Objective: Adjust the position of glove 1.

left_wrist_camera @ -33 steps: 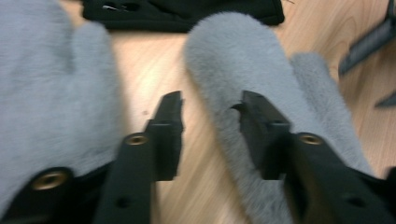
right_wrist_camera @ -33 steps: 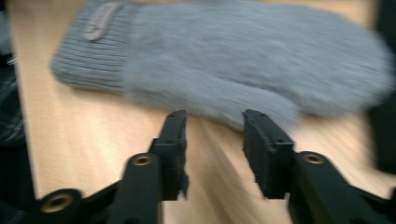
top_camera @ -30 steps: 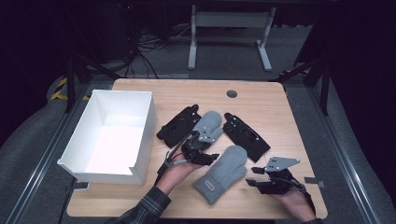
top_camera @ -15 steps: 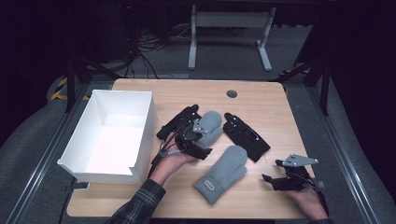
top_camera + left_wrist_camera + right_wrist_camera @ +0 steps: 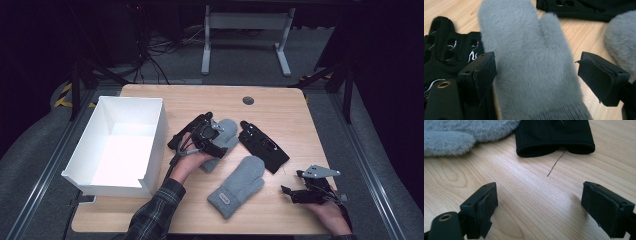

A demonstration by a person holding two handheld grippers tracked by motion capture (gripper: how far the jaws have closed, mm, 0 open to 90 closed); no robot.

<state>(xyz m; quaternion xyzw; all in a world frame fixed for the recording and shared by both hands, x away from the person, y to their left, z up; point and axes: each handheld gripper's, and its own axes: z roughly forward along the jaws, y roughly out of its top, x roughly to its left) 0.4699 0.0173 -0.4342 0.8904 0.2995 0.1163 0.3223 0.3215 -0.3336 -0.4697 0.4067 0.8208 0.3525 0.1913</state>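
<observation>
Left gripper point(image 5: 536, 72) sits with its jaws spread wide on either side of a grey furry mitten point(image 5: 531, 62), the two pads clear of the fur as far as I can see in the left gripper view. That mitten lies flat between them, thumb toward my right-hand pad, its ribbed cuff nearest the camera. Just outside the left-hand pad lies a black glove with white markings point(image 5: 451, 50), touching or slipping under the mitten's edge (I cannot tell which). Beyond the mitten's tip lies a second black glove point(image 5: 584, 8), and off past the right-hand pad the rounded end of another grey mitten point(image 5: 621, 37).

From the high view I see my left gripper point(image 5: 202, 137) over the mitten pile, with a white box point(image 5: 150, 150) open-topped just to its outer side on the wooden table point(image 5: 280, 107).

My right gripper point(image 5: 537, 207) is also wide open, holding nothing, hovering low over bare wood. Ahead of it lies the cuff end of the black glove point(image 5: 554, 137), a loose thread point(image 5: 555, 163) trailing from it toward me, and the second grey mitten point(image 5: 461, 132) ahead and to the left.
</observation>
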